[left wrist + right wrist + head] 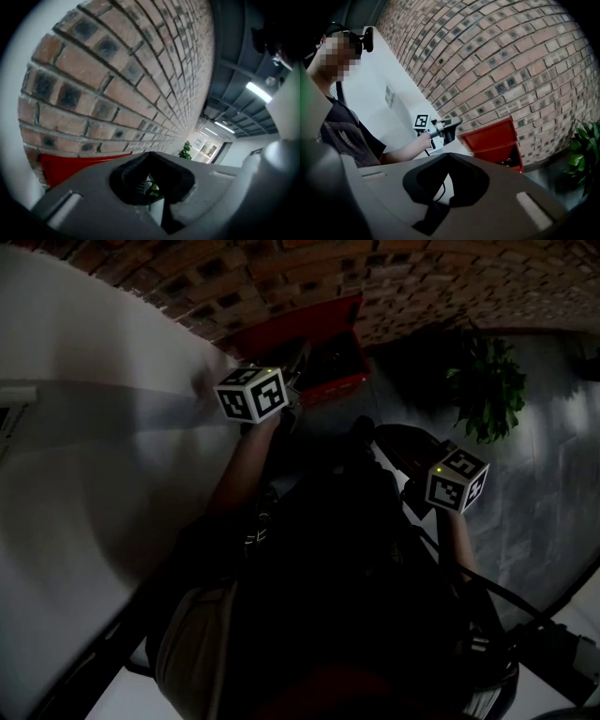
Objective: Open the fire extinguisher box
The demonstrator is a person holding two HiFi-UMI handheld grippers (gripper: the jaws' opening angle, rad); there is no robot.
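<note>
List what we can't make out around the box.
- Box contents: interior too dark and small in the right gripper view; head view too dark.
- Box in the left gripper view: only a red strip shows; the left gripper covers the rest.
- Plant: cut off by the right gripper view's right edge.

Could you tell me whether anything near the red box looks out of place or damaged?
Nothing stands out. The red box sits against the brick wall with its lid open, which suits the task. No spill or damage shows, and the potted plant nearby looks undisturbed.
</note>
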